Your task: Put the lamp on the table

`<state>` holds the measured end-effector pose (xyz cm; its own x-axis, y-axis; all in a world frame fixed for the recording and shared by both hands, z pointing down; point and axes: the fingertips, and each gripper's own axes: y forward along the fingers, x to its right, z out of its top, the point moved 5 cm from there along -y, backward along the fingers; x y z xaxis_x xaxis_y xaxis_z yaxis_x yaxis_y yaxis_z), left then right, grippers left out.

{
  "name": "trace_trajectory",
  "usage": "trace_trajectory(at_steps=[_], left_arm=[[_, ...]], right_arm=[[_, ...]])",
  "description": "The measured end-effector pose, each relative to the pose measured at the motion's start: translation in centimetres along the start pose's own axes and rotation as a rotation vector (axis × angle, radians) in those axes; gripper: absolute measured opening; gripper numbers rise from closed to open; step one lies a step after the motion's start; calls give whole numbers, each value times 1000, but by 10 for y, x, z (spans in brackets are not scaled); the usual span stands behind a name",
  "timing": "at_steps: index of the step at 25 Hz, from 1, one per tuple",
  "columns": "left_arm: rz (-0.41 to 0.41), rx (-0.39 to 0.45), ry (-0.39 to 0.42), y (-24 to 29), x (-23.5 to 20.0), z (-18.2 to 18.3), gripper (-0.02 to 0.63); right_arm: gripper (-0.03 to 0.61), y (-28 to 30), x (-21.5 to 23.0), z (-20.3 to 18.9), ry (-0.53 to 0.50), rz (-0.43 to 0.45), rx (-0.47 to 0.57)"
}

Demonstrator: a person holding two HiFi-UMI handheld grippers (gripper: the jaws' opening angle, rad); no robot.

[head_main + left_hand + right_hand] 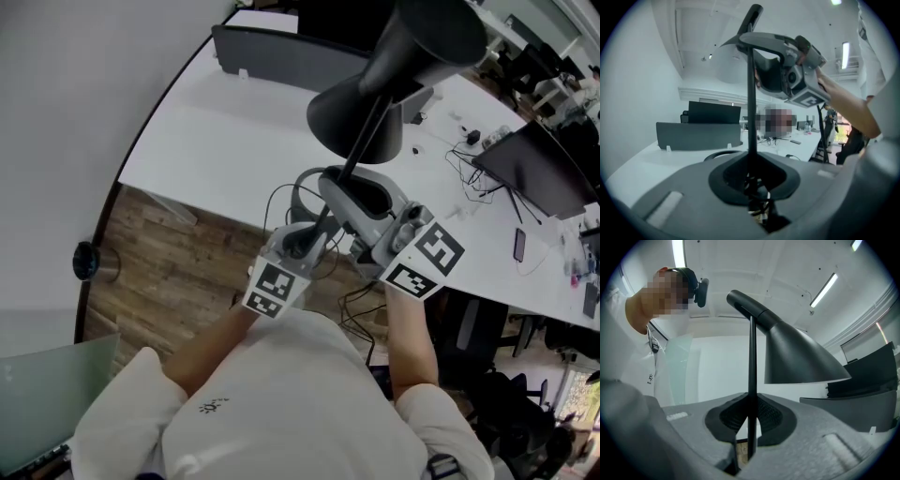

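both tools are on the lamp (375, 103) here: left tool (305, 239) clamped on the thin black stem (751, 103), right tool (356, 192) clamped higher up the same stem. the lamp is held upright in the air at the near edge of the white surface (216, 141), shade out over the surface
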<state>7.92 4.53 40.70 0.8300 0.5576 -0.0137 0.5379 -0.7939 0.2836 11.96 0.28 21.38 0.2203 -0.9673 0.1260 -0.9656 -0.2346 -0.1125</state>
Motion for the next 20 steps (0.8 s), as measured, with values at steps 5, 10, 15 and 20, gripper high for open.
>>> trace_trajectory(at_steps=[5,10,15,20], left_arm=[[4,-15,-15,20,5,-1,46],[1,-30,-7,33,10,1,46],[-12,-37,2,43,10,2,46],[-25,-44,6,50,7,4,46]], right_arm=[[37,-10,20,-3,15,9,-6],[37,-21,31,-4,21,9,-3],[37,-26,43,-4,32,-6,4],[37,-27,51,-3,36,-16,6]])
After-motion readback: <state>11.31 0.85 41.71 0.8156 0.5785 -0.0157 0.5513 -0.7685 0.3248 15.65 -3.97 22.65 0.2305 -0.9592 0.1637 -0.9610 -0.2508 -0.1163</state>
